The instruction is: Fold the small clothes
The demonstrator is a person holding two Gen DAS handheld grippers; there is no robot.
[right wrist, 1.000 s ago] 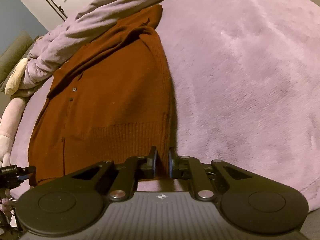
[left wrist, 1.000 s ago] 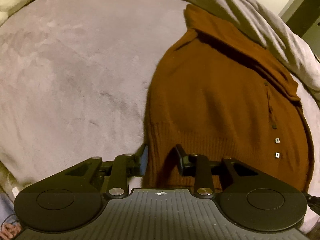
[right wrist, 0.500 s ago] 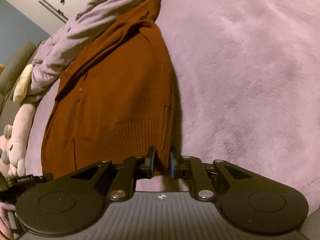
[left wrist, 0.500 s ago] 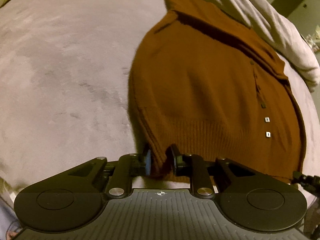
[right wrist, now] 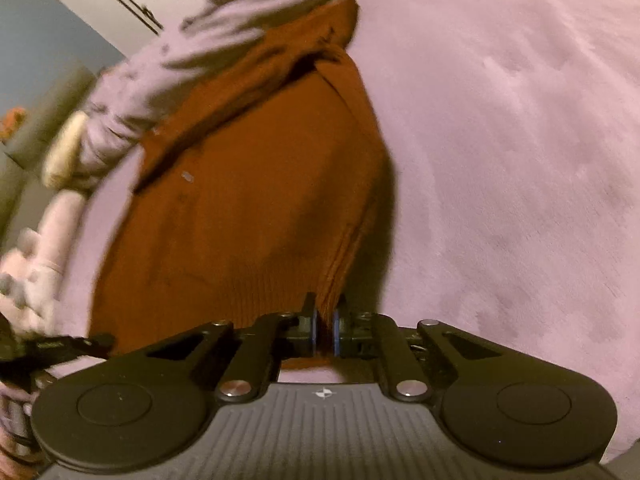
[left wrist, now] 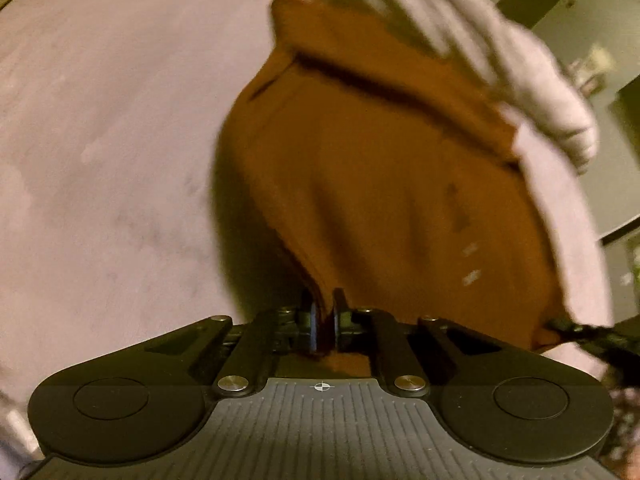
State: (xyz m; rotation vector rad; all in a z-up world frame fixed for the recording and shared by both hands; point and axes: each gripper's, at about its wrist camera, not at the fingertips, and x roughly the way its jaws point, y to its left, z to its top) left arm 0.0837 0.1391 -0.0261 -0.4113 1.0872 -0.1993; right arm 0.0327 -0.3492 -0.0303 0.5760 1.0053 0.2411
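Closest in the left wrist view, the left gripper (left wrist: 324, 322) has its 2 black fingers pressed together on the bottom edge of the brown sweater (left wrist: 380, 184). A thin fold of the knit sits right between the pads. The sweater spreads away from the gripper, up and to the right, and its near corner looks lifted off the fuzzy pink blanket (left wrist: 104, 128). 2 small pale buttons (left wrist: 470, 264) show on the sweater's right side, though they are blurry. Past the sweater's far end lies a bunched grey cloth (left wrist: 500, 64).

In the right wrist view, the right gripper (right wrist: 326, 326) is also pinching the sweater (right wrist: 248, 200) at its ribbed bottom edge, on the other corner. The knit bunches up into the pressed fingers. The sweater stretches away up and to the left, and the pink blanket (right wrist: 512, 152) lies to its right. At the far left is a pale soft toy (right wrist: 44, 240), too blurry to make out.
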